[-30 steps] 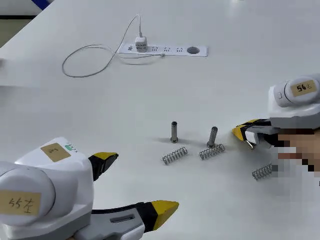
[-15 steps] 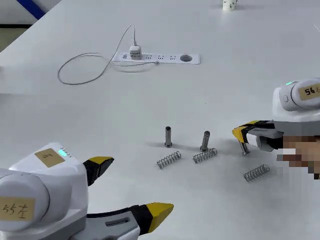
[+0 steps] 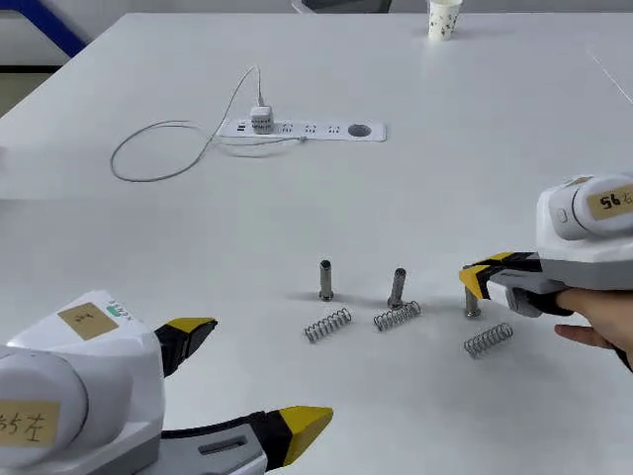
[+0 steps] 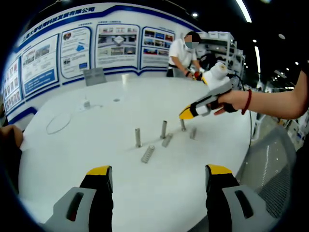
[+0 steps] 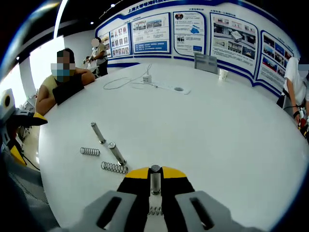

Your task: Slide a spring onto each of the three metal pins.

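Two metal pins stand upright mid-table, the left pin [image 3: 325,280] and the middle pin [image 3: 398,288]. A third pin [image 3: 472,302] stands to their right, its top between the yellow tips of my right gripper [image 3: 474,279]. In the right gripper view the right gripper [image 5: 153,173] is shut on that pin [image 5: 155,182]. Three springs lie flat in front of the pins: a left spring [image 3: 327,325], a middle spring [image 3: 397,316] and a right spring [image 3: 489,339]. My left gripper [image 3: 245,381] hangs open at the near left, its jaws wide apart around nothing [image 4: 159,171].
A white power strip [image 3: 312,130] with a plugged charger and looped cable [image 3: 158,153] lies at the back. A paper cup [image 3: 444,19] stands far back. People sit and stand beyond the table edge [image 5: 67,79]. Bare tabletop lies around the pins.
The head camera has tilted up, so everything sits lower in view. My right gripper keeps its hold on the third pin, which now looks upright on the table. The left gripper stays open.
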{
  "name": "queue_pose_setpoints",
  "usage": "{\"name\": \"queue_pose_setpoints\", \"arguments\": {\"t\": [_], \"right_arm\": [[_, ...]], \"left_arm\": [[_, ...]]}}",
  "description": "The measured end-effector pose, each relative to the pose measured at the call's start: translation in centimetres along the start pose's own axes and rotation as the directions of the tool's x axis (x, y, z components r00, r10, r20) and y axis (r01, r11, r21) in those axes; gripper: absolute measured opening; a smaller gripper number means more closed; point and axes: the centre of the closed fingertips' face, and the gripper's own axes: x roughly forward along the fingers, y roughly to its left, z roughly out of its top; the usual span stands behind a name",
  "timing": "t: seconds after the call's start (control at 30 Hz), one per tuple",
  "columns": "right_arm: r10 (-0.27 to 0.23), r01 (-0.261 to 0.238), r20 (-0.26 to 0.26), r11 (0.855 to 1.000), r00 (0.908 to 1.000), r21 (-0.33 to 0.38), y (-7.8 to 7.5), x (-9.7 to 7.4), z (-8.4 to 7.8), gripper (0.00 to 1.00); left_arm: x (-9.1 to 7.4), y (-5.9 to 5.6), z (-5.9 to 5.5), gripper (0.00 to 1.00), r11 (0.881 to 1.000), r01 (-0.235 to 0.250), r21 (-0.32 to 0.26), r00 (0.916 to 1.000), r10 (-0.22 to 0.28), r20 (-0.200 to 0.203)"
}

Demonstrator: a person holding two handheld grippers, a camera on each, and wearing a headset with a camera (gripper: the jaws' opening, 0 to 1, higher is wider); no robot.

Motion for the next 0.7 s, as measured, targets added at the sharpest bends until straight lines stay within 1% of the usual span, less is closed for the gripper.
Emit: {"name": "queue_pose_setpoints", "arguments": {"t": [0.27,0.7], "right_arm": [[-0.016,0.016,-0.007,1.000,0.9998,-0.006,-0.25,-0.58,-0.63,0.08],[-0.029,0.029,-0.007,1.000,0.9996,-0.009,-0.34,-0.63,-0.54,0.08]], "left_arm": [[0.01,-0.06,-0.18,0.79,1.000,-0.001,0.003,1.0000,0.001,-0.003],[-0.17,0.09,-0.27,0.76,1.000,-0.005,0.015,0.9999,0.005,-0.010]]}}
